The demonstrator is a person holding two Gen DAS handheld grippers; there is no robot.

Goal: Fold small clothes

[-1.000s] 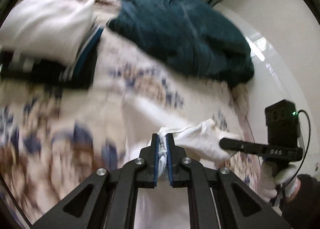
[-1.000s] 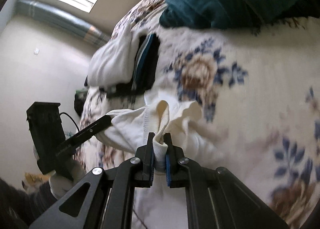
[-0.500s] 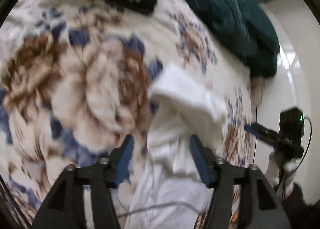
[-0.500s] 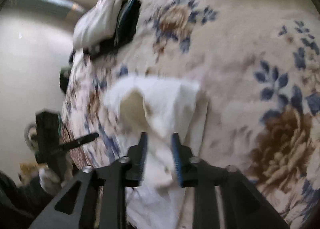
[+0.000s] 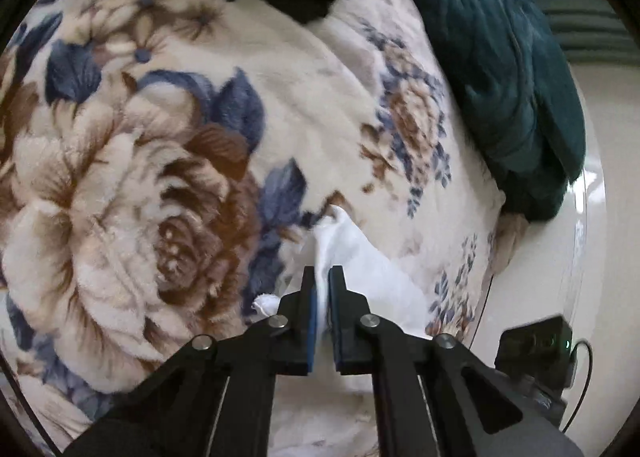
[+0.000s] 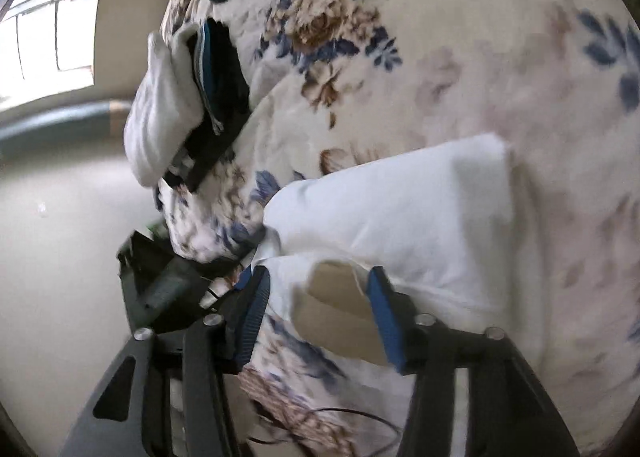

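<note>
The folded white garment (image 6: 400,209) is motion-blurred — its near edge hidden behind the right hand-held gripper (image 6: 318,289).

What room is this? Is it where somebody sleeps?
Probably a bedroom. A fluffy flowered blanket covers what looks like a bed, folded clothes are stacked on it, and there's a window by the wall.

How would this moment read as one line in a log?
left gripper: shut on white garment | right gripper: open over garment | garment: lying on floral blanket
</note>
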